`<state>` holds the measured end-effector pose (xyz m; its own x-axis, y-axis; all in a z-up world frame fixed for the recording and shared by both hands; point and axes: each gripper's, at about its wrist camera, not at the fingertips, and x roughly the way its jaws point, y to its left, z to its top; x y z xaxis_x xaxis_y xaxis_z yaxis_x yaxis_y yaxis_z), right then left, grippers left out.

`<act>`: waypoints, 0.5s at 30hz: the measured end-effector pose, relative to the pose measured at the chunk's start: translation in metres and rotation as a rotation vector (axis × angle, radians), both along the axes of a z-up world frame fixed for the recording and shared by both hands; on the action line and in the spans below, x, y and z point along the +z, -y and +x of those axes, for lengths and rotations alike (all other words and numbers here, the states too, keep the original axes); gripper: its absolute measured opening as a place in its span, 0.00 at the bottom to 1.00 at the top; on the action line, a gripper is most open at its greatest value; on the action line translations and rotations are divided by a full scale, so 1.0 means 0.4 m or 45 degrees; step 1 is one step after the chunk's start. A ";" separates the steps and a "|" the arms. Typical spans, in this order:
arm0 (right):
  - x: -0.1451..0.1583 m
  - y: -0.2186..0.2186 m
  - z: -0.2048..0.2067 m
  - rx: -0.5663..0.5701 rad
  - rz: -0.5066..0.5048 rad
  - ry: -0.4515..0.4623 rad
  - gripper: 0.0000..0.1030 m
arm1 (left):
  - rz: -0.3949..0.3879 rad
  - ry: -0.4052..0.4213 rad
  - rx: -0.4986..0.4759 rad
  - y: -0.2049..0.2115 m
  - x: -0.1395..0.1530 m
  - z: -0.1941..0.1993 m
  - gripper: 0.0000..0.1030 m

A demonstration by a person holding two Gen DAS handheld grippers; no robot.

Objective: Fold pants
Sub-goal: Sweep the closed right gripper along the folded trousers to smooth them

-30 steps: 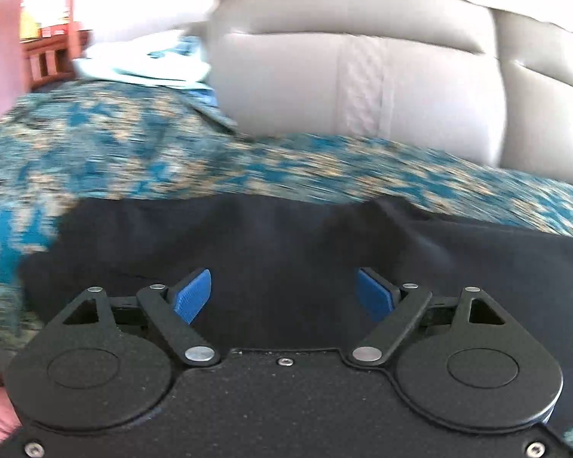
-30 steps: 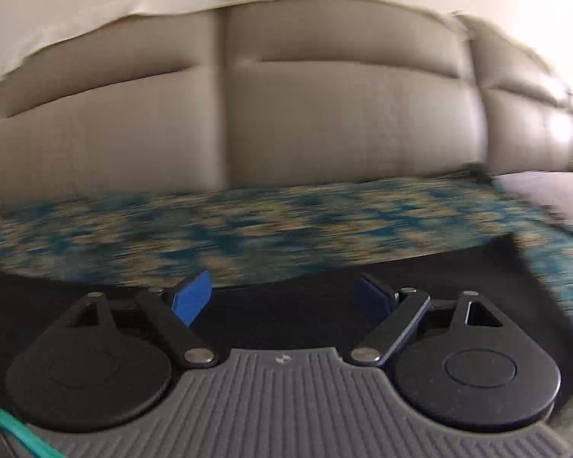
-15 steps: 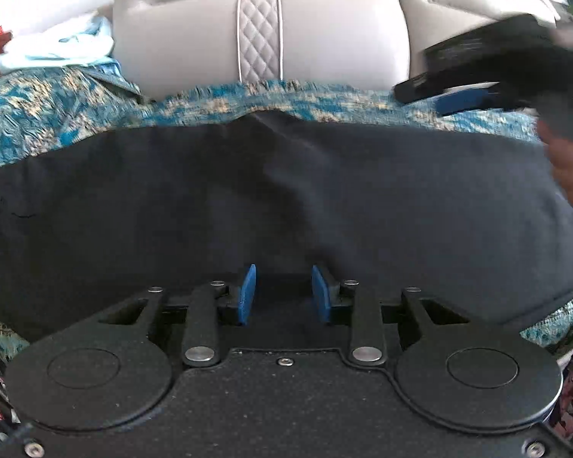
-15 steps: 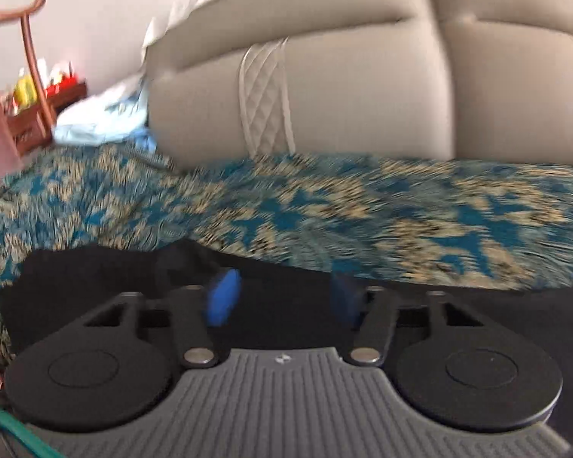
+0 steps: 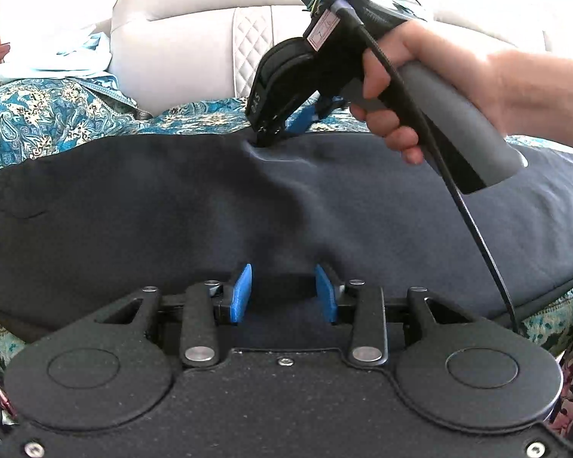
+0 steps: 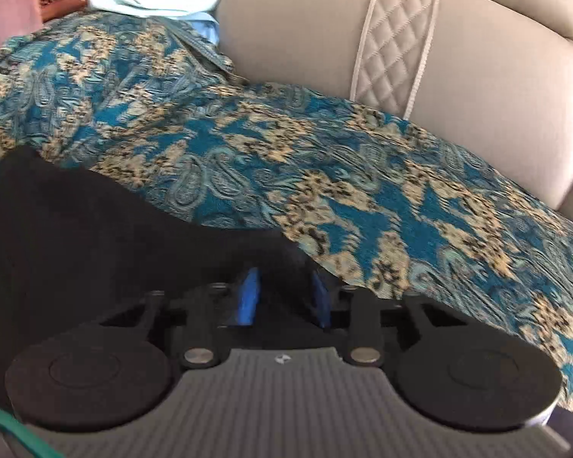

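My left claw (image 5: 283,293) pinches the pants' (image 5: 172,210) near edge; my right claw (image 6: 282,297) is closing on the far edge. I should lift both evenly.

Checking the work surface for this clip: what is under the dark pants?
The dark pants lie on a teal and cream paisley bedspread, visible around their edges, with a beige padded headboard behind. Whatever is directly beneath the cloth is covered.

One pants (image 5: 172,210), two grippers (image 5: 282,294) (image 6: 282,297), one bedspread (image 6: 324,152).

Matt dark cloth pants (image 5: 172,206), woven paisley bedspread (image 6: 324,160) (textured), smooth padded headboard (image 6: 477,76)
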<state>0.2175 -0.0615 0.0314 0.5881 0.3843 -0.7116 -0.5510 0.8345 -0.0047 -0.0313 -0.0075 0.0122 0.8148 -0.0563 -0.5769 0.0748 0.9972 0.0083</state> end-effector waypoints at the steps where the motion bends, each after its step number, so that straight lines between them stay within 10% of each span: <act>1: 0.006 0.000 0.000 0.005 -0.001 -0.015 0.10 | -0.003 0.004 -0.003 -0.002 -0.001 -0.002 0.36; 11: 0.079 0.024 0.082 -0.188 -0.041 0.140 0.03 | -0.012 0.018 -0.022 -0.016 -0.009 -0.001 0.37; 15: 0.112 0.075 0.101 -0.232 0.139 0.045 0.22 | -0.022 0.014 -0.023 -0.022 -0.008 0.003 0.38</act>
